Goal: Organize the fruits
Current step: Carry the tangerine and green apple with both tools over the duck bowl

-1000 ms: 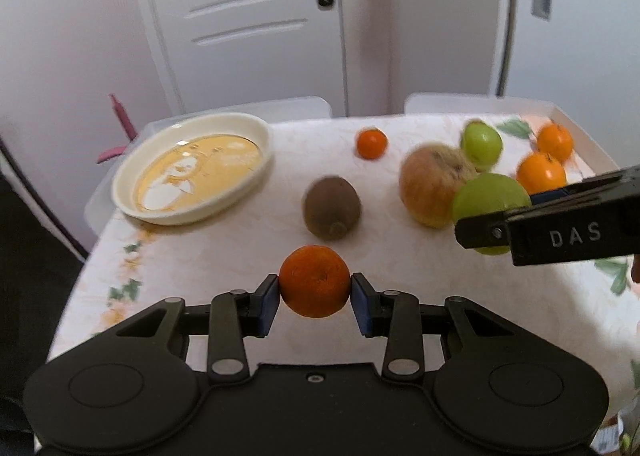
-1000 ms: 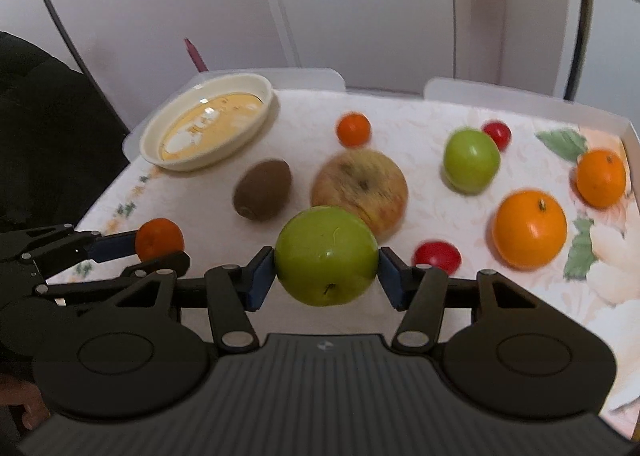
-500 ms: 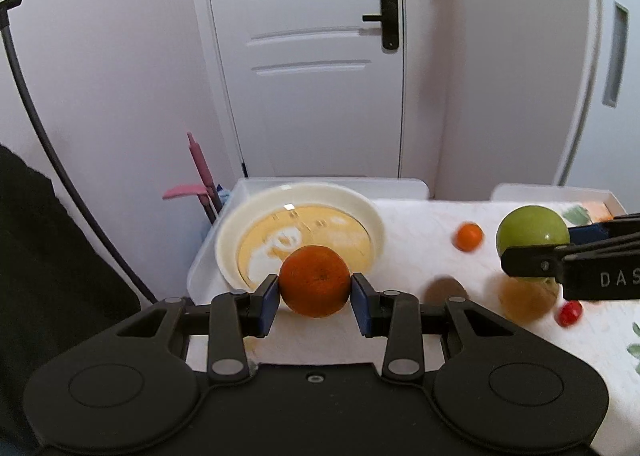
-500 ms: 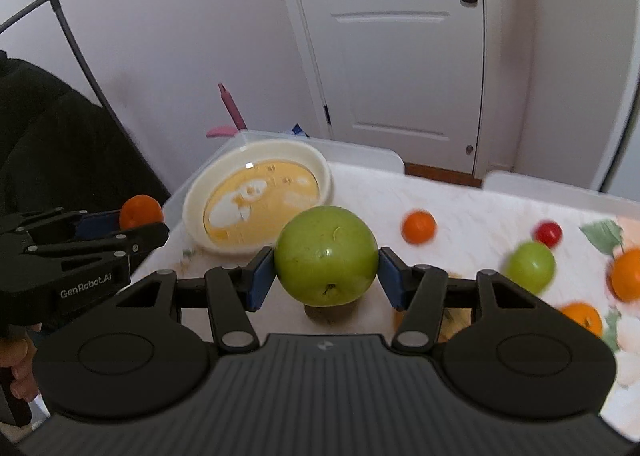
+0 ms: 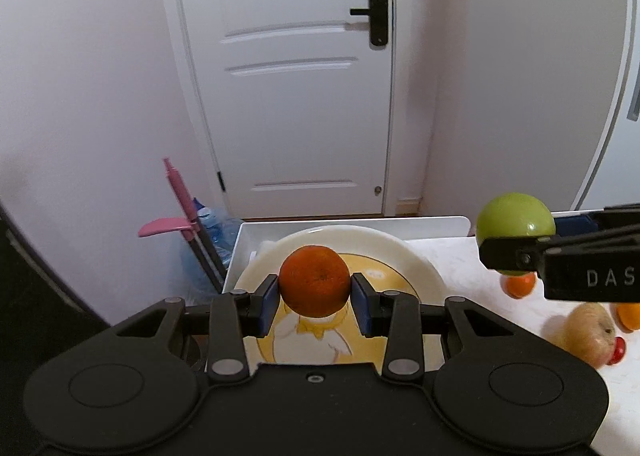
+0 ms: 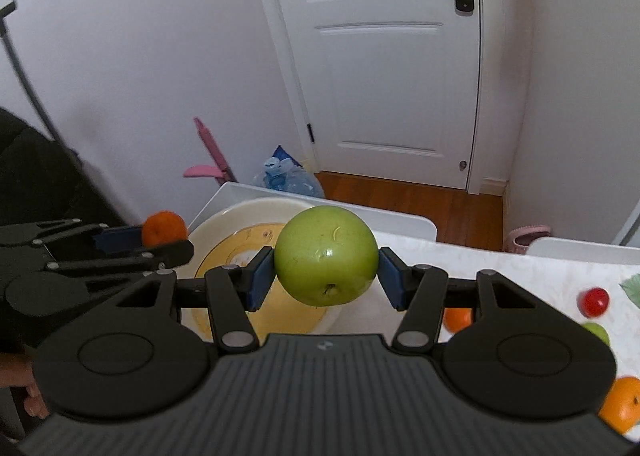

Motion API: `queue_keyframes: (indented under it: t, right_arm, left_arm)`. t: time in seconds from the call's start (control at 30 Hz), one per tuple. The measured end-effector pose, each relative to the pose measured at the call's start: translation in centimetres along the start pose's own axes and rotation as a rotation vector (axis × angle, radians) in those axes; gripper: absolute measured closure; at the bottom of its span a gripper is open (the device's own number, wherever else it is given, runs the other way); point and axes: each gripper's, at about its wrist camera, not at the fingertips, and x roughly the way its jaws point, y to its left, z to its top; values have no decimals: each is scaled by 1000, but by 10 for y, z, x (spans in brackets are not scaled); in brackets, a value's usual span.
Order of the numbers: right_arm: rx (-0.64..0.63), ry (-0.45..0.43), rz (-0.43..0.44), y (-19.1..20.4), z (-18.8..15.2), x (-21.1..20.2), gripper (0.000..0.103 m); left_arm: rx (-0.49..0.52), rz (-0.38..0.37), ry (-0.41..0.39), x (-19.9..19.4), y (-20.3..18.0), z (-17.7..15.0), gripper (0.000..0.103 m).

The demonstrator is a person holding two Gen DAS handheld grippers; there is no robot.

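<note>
The left tool [image 5: 314,290] is clamped on a small orange mandarin [image 5: 314,281]; its two blue pads press the fruit from both sides. The mandarin hangs in the air over the cream plate [image 5: 404,252], which has a yellow picture in its middle. The right tool [image 6: 326,274] is clamped on a green apple [image 6: 326,255] in the same way, one blue pad on each side, with the stem end of the apple turned down and toward the camera. This apple also hangs above the plate, over its right part. In the left wrist view the right tool comes in from the right edge, and the green apple in it is to the right of the mandarin and a little higher in the picture.

The plate stands at the left end of the tabletop [image 6: 520,276], which carries a pale cloth with a leaf pattern. More fruits lie on the tabletop to the right of the plate: a yellowish apple [image 5: 588,330], another small mandarin [image 5: 518,284], a little red fruit [image 6: 595,301], an orange [image 6: 622,408], and part of a second green apple [image 6: 596,330]. Behind the tabletop there is a white door [image 5: 288,76] with a black handle, a pink tool handle [image 5: 178,192] leaning at the wall, and a big water bottle [image 6: 286,176] on the floor.
</note>
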Motion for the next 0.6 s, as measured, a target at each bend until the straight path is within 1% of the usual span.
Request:
queue_keyframes:
  t: [0.2,0.47,0.6]
  right_arm:
    - [18,15,-24,4,15,36,32]
    - [40,61,-45,2,16,73,32]
    - [53,78,-57,0,16,83,32]
  left_arm:
    - [42,-35,35,45,9,5,61]
    - [93,-52,90,101,11,3,61]
    - [106,-68,103,113,9,1,60]
